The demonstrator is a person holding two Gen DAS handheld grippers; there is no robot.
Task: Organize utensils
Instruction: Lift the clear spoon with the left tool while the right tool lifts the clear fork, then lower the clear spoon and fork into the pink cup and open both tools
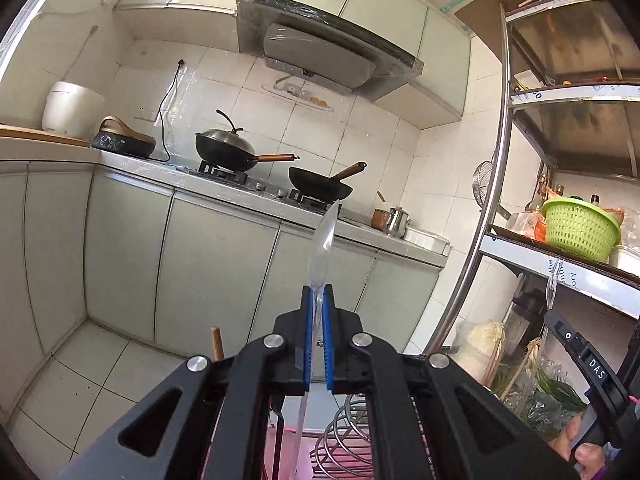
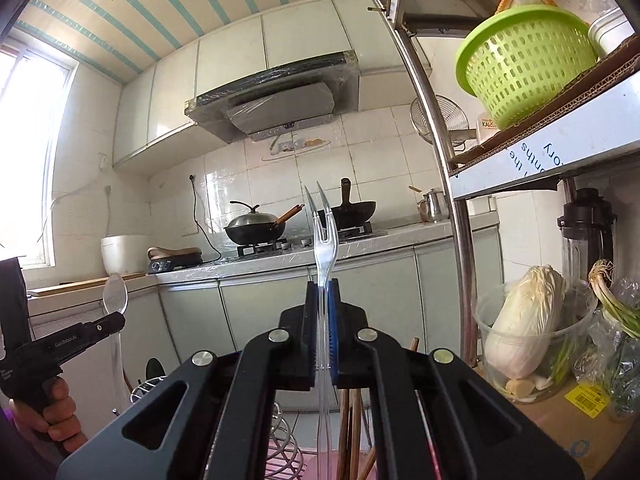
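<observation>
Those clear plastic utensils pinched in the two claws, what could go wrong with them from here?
The clear spoon sits edge-on in the left claw, so it might twist or slip. The right claw grips the clear fork by its thin neck, which could bend or snap. Both long handles hang toward the wire rack and could snag there.

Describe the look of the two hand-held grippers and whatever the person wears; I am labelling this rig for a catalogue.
Both are matte black frames with angular linkage arms, triangular cut-outs and round silver pivot bolts. The left hand-held gripper and right hand-held gripper carry ribbed blue finger pads. White lettering marks each gripper's side. A purple sleeve shows beside the left handle. No cables are visible.
</observation>
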